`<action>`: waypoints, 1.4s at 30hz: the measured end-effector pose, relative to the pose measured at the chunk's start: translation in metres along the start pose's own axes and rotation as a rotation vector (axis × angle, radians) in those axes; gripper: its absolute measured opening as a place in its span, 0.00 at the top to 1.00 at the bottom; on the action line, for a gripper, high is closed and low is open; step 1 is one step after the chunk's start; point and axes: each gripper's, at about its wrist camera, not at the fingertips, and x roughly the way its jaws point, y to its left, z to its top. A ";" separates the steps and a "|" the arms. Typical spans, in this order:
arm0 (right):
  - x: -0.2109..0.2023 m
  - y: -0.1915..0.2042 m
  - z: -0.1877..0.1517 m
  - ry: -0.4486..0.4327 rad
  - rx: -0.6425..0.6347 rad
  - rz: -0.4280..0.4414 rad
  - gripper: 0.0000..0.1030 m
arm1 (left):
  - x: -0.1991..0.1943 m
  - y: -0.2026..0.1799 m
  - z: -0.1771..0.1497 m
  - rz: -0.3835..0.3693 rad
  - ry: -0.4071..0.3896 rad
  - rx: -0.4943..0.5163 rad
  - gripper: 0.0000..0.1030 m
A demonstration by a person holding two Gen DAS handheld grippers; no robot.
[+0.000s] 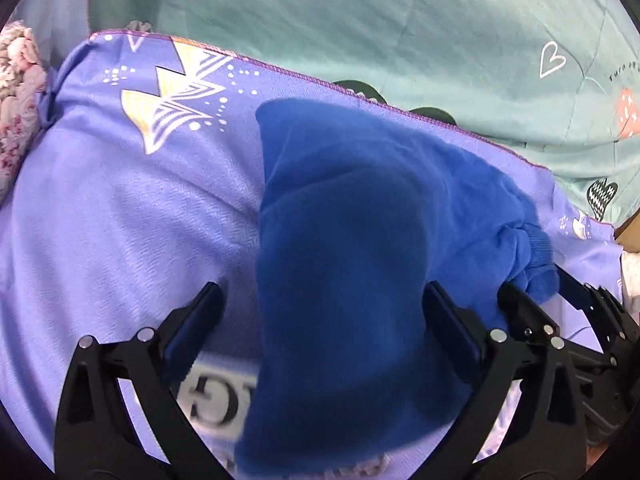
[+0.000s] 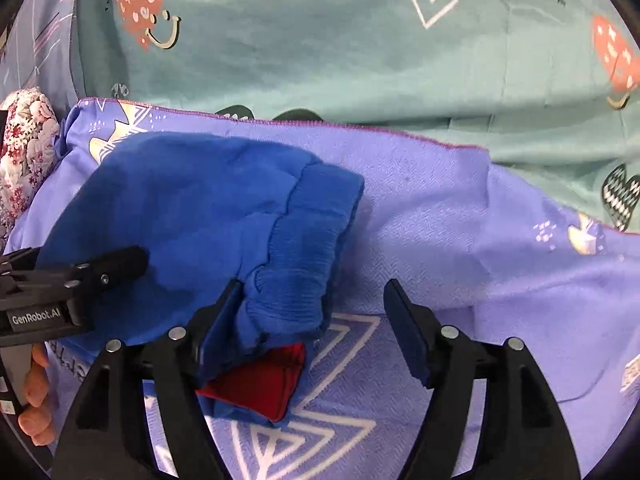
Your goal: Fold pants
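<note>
The blue pants point(image 1: 340, 220) lie bunched in a folded heap on a purple patterned cloth point(image 1: 120, 220). My left gripper point(image 1: 320, 316) stands wide open astride the heap; its left pad is clear of the fabric and its right pad is at the fabric's edge. In the right wrist view the pants point(image 2: 180, 208) end in a ribbed band point(image 2: 312, 232), with a red patch point(image 2: 264, 380) showing underneath. My right gripper point(image 2: 316, 316) is open: its left finger touches the band and its right finger is over bare cloth. One finger of the left gripper point(image 2: 120, 264) rests on the pants.
The purple cloth point(image 2: 460, 240) lies on a teal bedsheet point(image 2: 320, 40) printed with hearts. A floral fabric bundle point(image 2: 24, 140) sits at the left edge. A person's hand point(image 2: 34, 400) holds the left gripper's handle. Bare purple cloth lies right of the pants.
</note>
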 end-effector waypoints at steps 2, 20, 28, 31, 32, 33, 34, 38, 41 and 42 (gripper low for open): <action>-0.024 0.003 0.002 -0.035 0.017 -0.009 0.30 | -0.024 -0.001 0.000 0.000 -0.028 -0.012 0.03; -0.223 0.038 -0.174 -0.146 0.145 0.000 0.05 | -0.205 0.016 -0.193 0.085 -0.188 -0.002 0.02; -0.240 0.035 -0.209 -0.181 0.215 0.002 0.03 | -0.210 0.012 -0.222 0.187 -0.228 0.073 0.02; -0.234 0.039 -0.215 -0.174 0.198 0.016 0.03 | -0.208 0.011 -0.228 0.180 -0.241 0.075 0.02; -0.232 0.040 -0.215 -0.170 0.192 0.014 0.03 | -0.206 0.010 -0.229 0.182 -0.242 0.080 0.02; -0.230 0.042 -0.216 -0.166 0.185 0.008 0.03 | -0.205 0.009 -0.230 0.186 -0.246 0.086 0.02; -0.230 0.044 -0.216 -0.170 0.178 0.008 0.03 | -0.204 0.008 -0.232 0.189 -0.249 0.093 0.02; -0.232 0.055 -0.216 -0.185 0.130 0.003 0.03 | -0.199 0.009 -0.236 0.164 -0.239 0.095 0.02; -0.229 0.060 -0.218 -0.167 0.115 0.010 0.03 | -0.196 0.009 -0.240 0.172 -0.226 0.105 0.02; -0.228 0.062 -0.219 -0.158 0.112 0.014 0.03 | -0.195 0.009 -0.241 0.171 -0.224 0.111 0.02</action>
